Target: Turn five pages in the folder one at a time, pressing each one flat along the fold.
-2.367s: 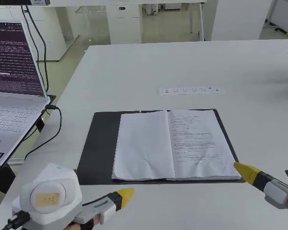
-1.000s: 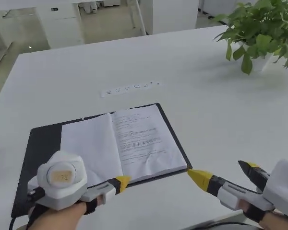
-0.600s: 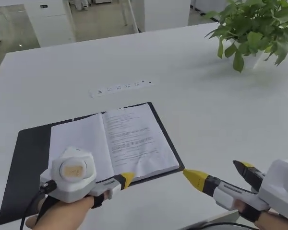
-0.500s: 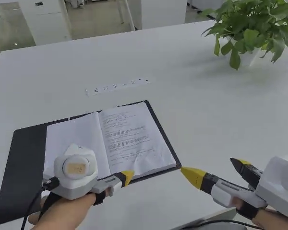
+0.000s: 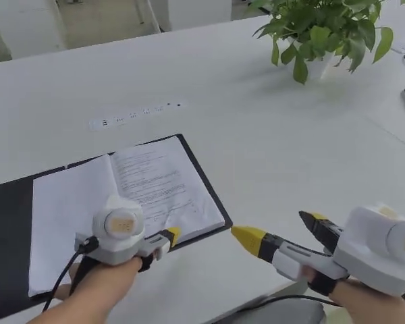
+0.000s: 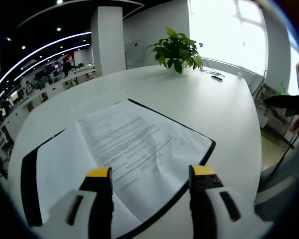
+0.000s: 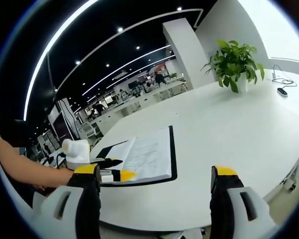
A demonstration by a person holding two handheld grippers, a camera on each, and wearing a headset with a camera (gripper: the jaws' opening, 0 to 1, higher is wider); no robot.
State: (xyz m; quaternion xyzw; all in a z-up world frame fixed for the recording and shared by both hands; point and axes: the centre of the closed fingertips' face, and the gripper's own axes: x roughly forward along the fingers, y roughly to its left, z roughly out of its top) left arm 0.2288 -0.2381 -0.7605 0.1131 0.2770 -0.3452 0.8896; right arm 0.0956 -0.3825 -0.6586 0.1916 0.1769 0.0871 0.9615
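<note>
Left tool (image 6: 149, 172): jaws spread wide, nothing between them. In the head view it sits at the near edge of the flat black folder (image 5: 7, 202), over the 5 o'clock corner of the white printed right-hand page (image 5: 155, 179). Whether a tip touches the paper cannot be told.

Right tool (image 5: 278, 227): jaws likewise parted and empty. It is held over the bare white counter (image 5: 270, 135), clear of the folder and at about 4 o'clock from the folder's near right corner.

The folder lies open and flat on the counter at the near left. A blank white left-hand page (image 5: 67, 209) sits beside the printed one. The fold runs roughly 11 to 5 o'clock in the head view.

Governing relation: from the right tool, the printed page's free edge lies at about 10 o'clock, close by. The left tool is the nearer to the fold. Judgement: the right tool is better placed to lift the free edge, and the left to press along the fold.

Further out, a white socket strip (image 5: 138, 115) at 12 o'clock and a green potted plant (image 5: 317, 30) at 1 o'clock.
</note>
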